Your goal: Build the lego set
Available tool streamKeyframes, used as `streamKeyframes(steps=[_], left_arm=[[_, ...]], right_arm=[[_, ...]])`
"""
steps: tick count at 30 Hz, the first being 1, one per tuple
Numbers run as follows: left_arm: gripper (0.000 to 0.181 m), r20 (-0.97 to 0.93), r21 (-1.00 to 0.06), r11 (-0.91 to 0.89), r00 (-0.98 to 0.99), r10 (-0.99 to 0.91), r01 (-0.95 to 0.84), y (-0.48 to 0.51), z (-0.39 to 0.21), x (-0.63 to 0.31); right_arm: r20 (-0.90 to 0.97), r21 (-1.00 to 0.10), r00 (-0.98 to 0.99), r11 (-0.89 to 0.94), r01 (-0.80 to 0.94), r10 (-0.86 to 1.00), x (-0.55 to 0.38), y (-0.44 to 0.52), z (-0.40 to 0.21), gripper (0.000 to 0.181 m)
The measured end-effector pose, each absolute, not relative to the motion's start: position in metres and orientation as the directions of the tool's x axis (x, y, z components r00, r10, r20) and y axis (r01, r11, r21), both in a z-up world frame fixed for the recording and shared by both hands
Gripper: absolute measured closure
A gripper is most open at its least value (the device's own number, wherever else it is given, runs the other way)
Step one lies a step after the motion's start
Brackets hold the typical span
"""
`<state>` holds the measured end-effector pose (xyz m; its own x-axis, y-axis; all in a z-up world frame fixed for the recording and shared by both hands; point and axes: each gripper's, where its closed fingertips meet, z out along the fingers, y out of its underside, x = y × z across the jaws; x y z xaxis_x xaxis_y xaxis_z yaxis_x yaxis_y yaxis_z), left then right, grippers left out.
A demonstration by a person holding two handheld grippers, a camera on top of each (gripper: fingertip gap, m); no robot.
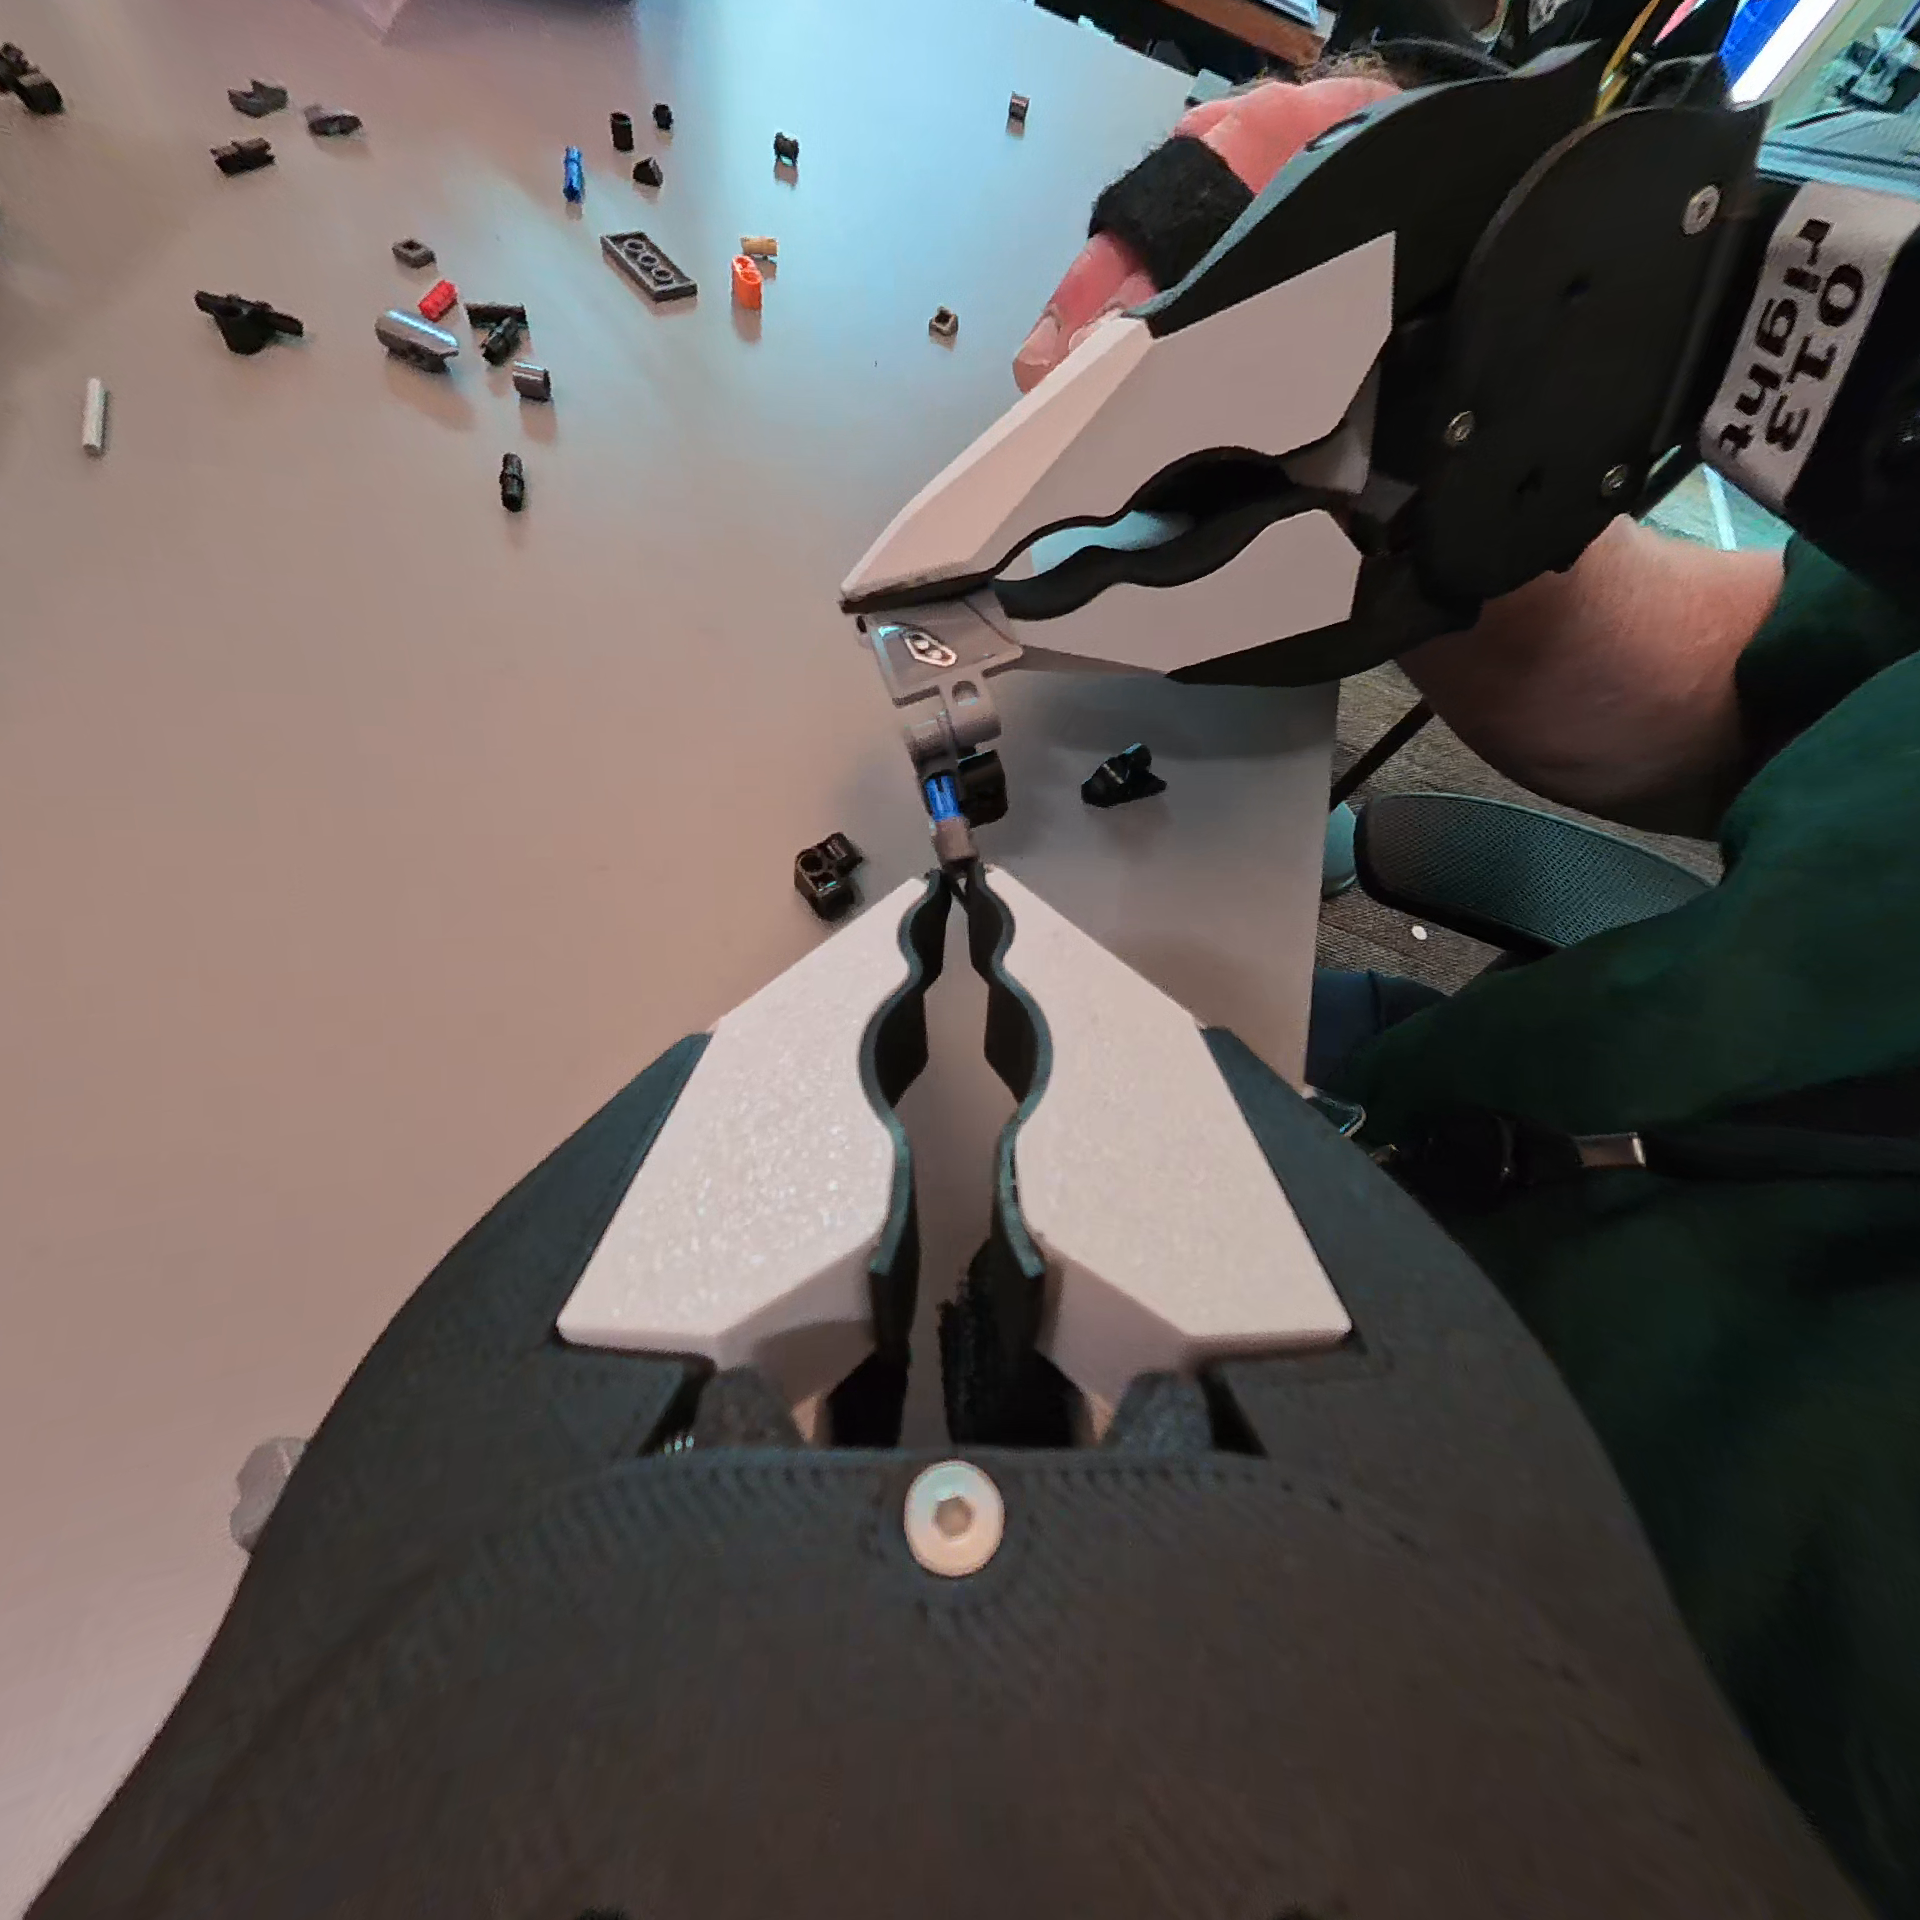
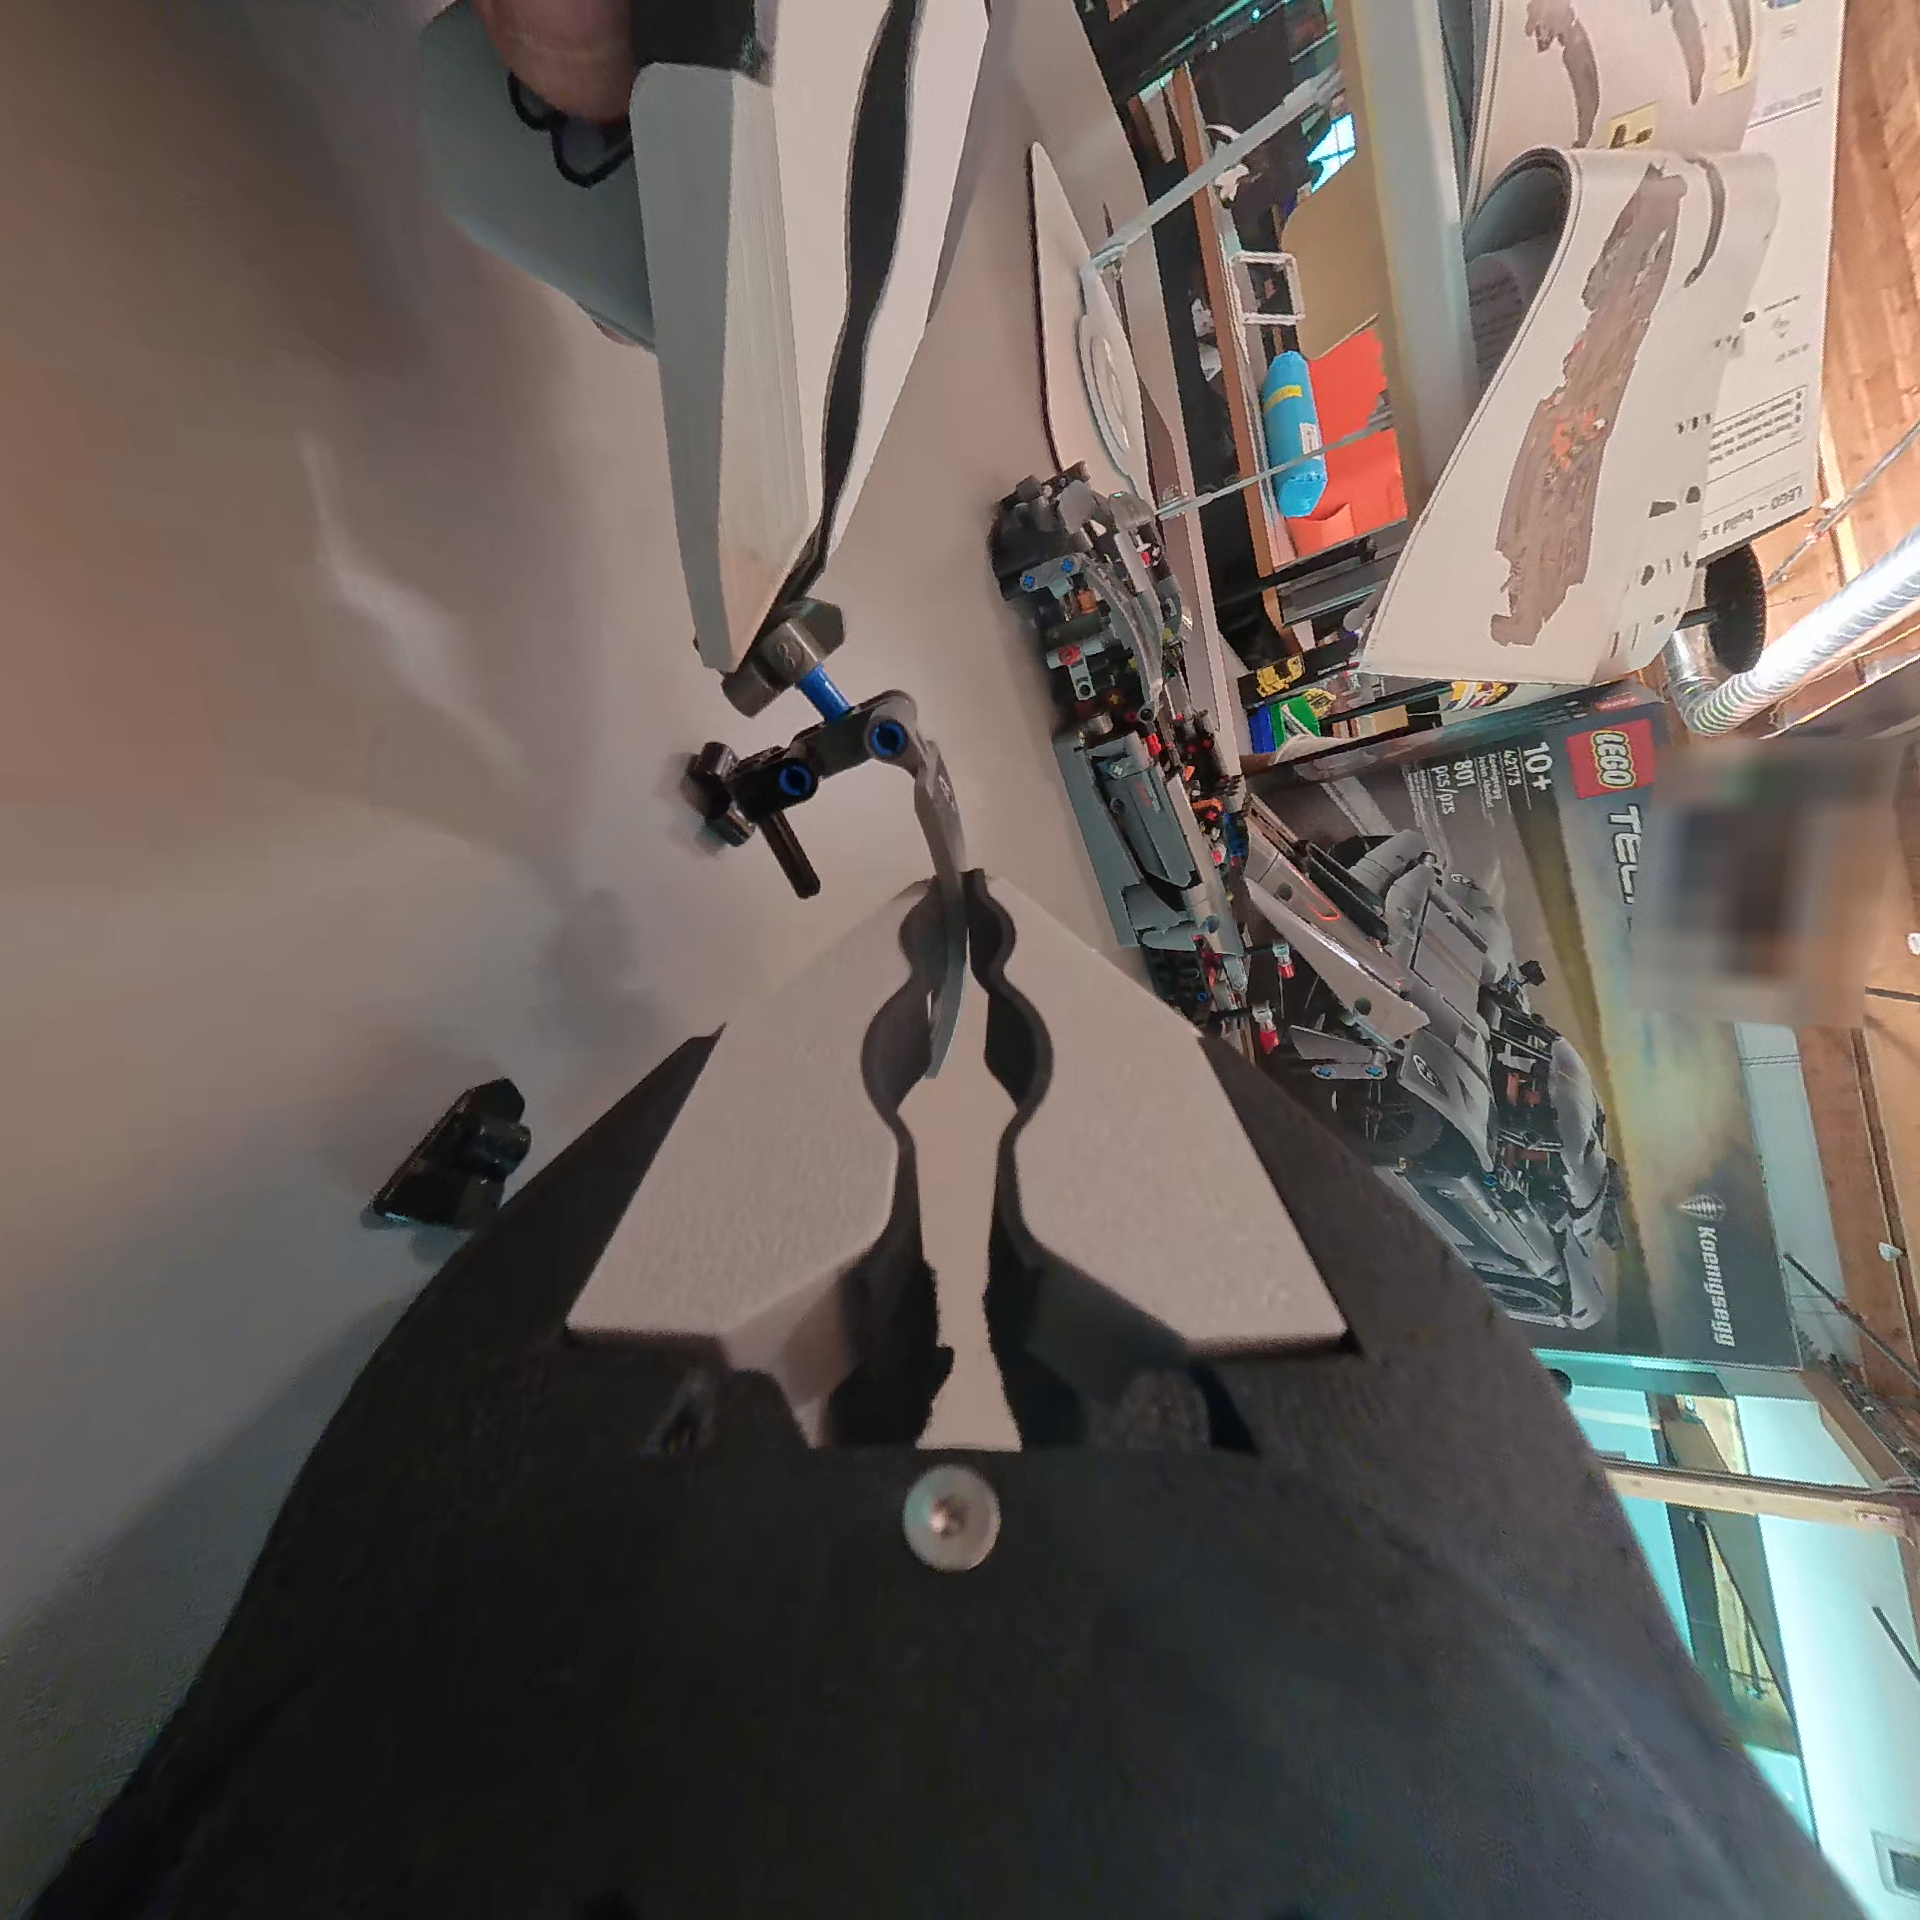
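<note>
Across the far left of the pale table (image 1: 312,727): loose Lego pieces scattered well apart, mostly black and grey, too many and too small to count surely. Legible among them: one white bar (image 1: 95,416), one red brick (image 1: 437,299), one blue pin (image 1: 572,172), one dark plate (image 1: 648,266), one orange connector (image 1: 746,283).

Centre, above the table's near edge: one small sub-assembly (image 1: 940,717), a curved grey panel joined to black connectors by blue pins, held between both tools. Left gripper (image 1: 958,878): tips closed on a small grey connector (image 1: 954,836) at the lower end. Right gripper (image 1: 914,603): clamped on the grey panel's flat upper end.

Handling, as judged: light, hard plastic, smooth and apt to slip; the pin joints could pivot or pull apart if twisted. Best held by the panel's flat faces and the connector body, not the pins.

Right, from the right wrist view: one part-built grey car (image 2: 1122,727), one set box (image 2: 1558,1039), one open instruction booklet (image 2: 1558,364).
</note>
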<state>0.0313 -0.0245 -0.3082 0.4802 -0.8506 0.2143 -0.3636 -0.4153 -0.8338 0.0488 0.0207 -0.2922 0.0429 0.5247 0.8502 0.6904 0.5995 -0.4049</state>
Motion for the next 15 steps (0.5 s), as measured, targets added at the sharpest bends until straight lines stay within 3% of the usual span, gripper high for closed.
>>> streamKeyframes(steps=[15], left_arm=[[0.18, 0.235, -0.792, -0.454, 0.482, -0.844, -0.408, -0.028, -0.319, 0.031]], right_arm=[[0.87, -0.348, -0.003, 0.62, 0.703, 0.493, 0.048, 0.019, -0.301, 0.18]])
